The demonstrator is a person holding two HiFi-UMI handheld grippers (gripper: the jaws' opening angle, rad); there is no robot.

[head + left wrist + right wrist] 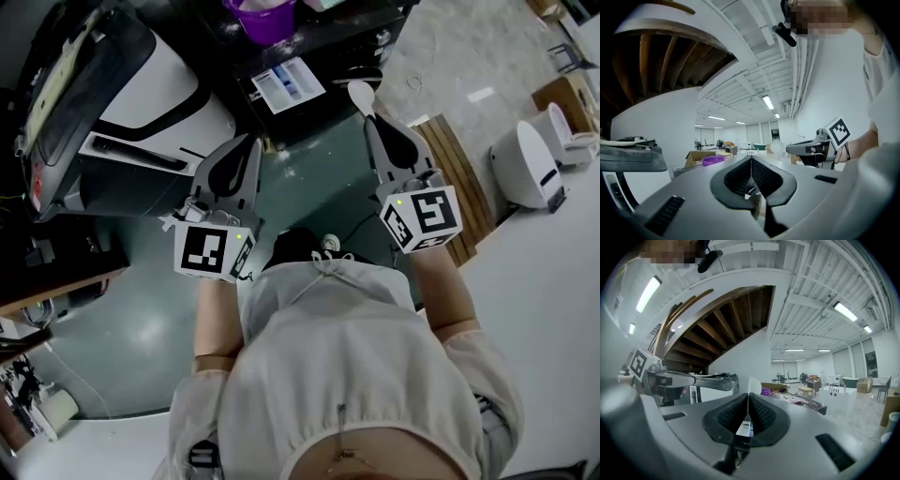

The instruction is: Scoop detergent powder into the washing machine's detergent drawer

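Note:
In the head view my right gripper [368,117] is shut on the handle of a white spoon [361,94], whose bowl sticks out past the jaws toward a black table [347,42]. The right gripper view shows the spoon [752,386] edge-on between the shut jaws of my right gripper [748,398]. My left gripper [251,142] is held level beside it, shut with nothing in it; its jaws also meet in the left gripper view [751,160]. On the table are a purple bowl [262,17] and a white-and-blue compartment tray [288,84]. The washing machine [155,98] stands at left.
A wooden slatted pallet [459,178] lies on the floor to the right, with a white appliance [530,164] and a cardboard box [567,94] beyond it. A cable and plug [328,242] lie on the green floor near my feet.

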